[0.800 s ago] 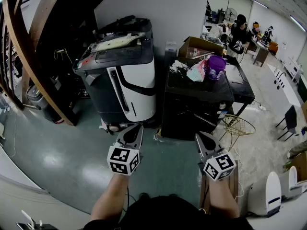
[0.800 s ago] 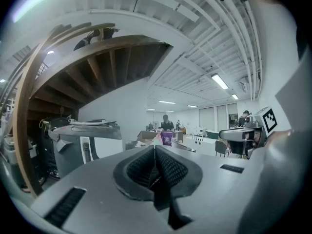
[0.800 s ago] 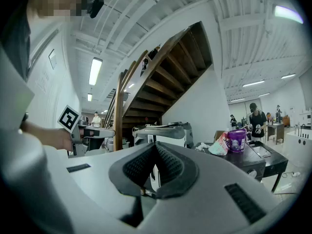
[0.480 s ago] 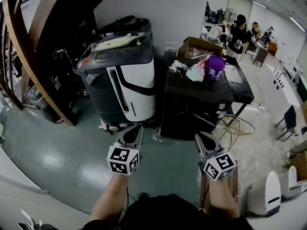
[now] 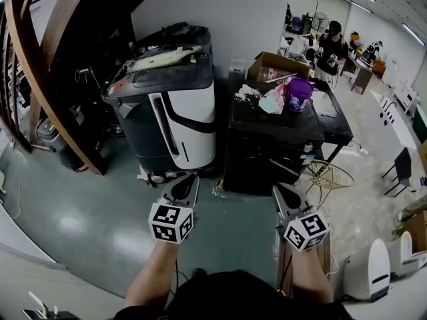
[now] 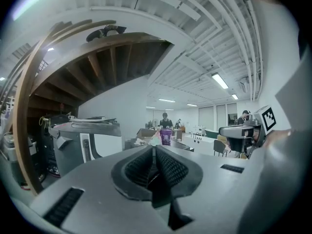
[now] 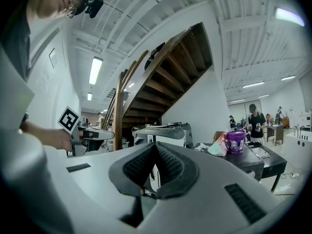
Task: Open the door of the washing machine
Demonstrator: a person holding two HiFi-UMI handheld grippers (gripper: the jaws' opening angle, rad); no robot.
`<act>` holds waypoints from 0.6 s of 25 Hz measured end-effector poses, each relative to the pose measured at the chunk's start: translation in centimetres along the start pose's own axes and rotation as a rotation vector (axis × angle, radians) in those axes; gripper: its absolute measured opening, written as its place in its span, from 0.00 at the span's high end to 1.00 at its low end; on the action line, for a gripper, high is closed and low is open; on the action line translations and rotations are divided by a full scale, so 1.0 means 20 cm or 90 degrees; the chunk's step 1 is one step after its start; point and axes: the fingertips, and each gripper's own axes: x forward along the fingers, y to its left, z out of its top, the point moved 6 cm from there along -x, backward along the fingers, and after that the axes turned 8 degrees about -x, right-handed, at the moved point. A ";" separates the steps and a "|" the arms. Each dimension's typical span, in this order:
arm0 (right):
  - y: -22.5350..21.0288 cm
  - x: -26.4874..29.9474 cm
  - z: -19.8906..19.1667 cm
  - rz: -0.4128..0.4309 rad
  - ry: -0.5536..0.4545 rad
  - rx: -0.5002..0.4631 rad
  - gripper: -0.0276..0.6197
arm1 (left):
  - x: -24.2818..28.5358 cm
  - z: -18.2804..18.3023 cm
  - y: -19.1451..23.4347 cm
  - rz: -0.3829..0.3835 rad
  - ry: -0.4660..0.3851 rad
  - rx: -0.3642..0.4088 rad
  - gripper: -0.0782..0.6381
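The washing machine point(image 5: 170, 109) is a grey and white appliance with a dark top lid. It stands against the wall left of centre, with a flat white object lying on the lid. It also shows in the left gripper view point(image 6: 85, 138) and the right gripper view point(image 7: 163, 133). My left gripper point(image 5: 189, 180) is shut and empty, held over the floor just in front of the machine's base. The right gripper point(image 5: 279, 190) is also shut and empty, before the black cabinet. In each gripper's own view the jaws of the left point(image 6: 154, 152) and the right point(image 7: 156, 152) meet with nothing between them.
A black cabinet point(image 5: 263, 149) stands right of the machine and carries a purple tub point(image 5: 299, 93), bags and a cardboard box point(image 5: 275, 64). A wooden stair beam point(image 5: 50, 89) slants at the left. A wire basket point(image 5: 329, 176) lies on the floor, and a person point(image 5: 331, 45) stands far back.
Neither gripper has moved. Only the person at the back has shifted slightly.
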 end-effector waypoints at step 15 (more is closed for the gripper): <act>0.04 0.00 0.01 0.057 -0.014 0.070 0.79 | 0.01 -0.01 -0.04 -0.036 0.004 -0.011 0.70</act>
